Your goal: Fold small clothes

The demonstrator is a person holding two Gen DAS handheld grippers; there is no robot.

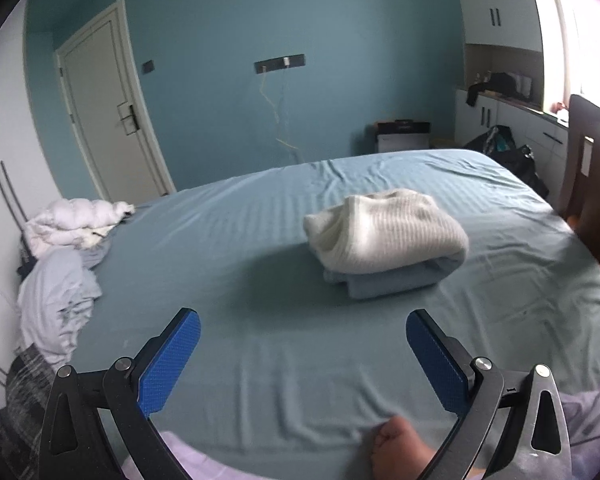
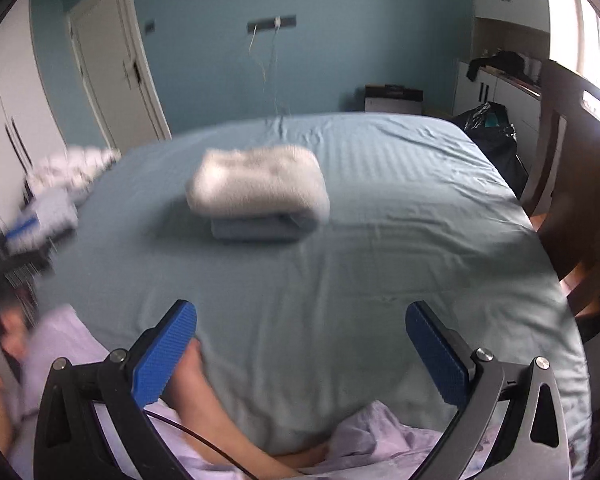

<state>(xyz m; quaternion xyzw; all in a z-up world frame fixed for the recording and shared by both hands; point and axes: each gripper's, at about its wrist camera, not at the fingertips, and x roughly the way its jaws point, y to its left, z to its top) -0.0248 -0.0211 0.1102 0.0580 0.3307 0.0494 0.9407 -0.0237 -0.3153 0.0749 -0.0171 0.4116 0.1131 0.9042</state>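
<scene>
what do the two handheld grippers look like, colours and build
Both match: the left gripper and right gripper each have two blue textured pads on black angular linkage arms with silver pivot bolts. A thin dark cable runs below the right one.

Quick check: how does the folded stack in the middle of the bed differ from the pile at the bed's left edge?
The folded stack is squared: a cream knit sits on a folded light blue piece. The pile at the left edge is crumpled, white and pale grey cloth, spilling over the side. The stack stands alone mid-bed; the pile sprawls. Both rest on the blue sheet, and neither gripper touches them.
</scene>
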